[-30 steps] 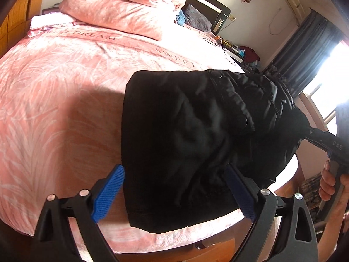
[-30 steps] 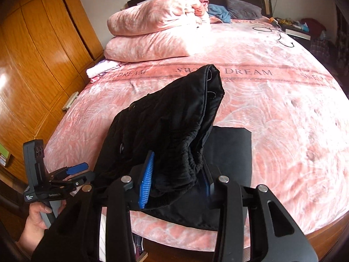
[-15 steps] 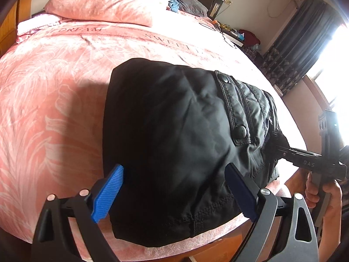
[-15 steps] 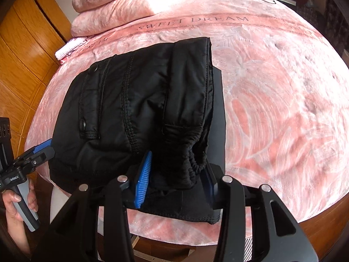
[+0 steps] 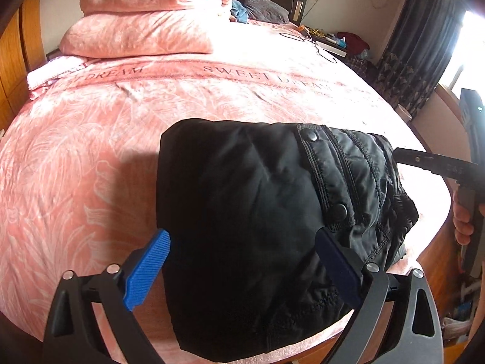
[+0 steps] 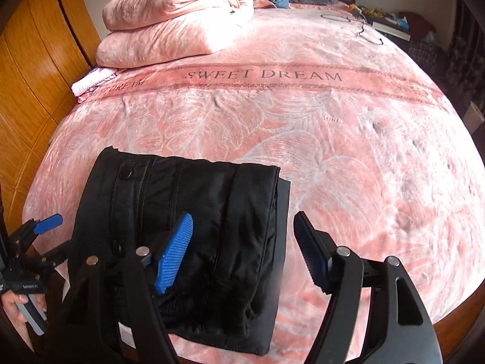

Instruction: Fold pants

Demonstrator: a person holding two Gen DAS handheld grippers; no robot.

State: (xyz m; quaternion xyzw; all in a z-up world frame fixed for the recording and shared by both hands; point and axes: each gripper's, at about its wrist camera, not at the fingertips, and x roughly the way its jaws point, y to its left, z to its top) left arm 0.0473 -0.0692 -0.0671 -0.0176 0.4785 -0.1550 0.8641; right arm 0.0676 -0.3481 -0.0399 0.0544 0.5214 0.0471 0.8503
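Right gripper (image 6: 242,251) jaws are opening over the folded pants (image 6: 194,230); left gripper (image 5: 242,270) gapes, empty. Lift both clear without snagging cloth.

1. Pants (image 6: 188,212): black cloth, folded. Quilted, faintly glossy shell with stitched seams and matt snap buttons; duller panel at the edge toward the right gripper.
2. Bedspread (image 6: 318,157) under the pants: pink plush cloth, soft matt nap, pale leaf pattern, woven lettered band.
3. Folded duvet (image 6: 169,30) beyond the pants: same pink fleecy cloth.
4. Wardrobe (image 6: 36,69) left of the pants: orange-brown wood, glossy varnish.
5. Right gripper (image 6: 242,254): matt black plastic frame, ribbed blue pads (image 6: 175,254), shiny metal pins.
6. Left gripper (image 5: 242,273): same make.
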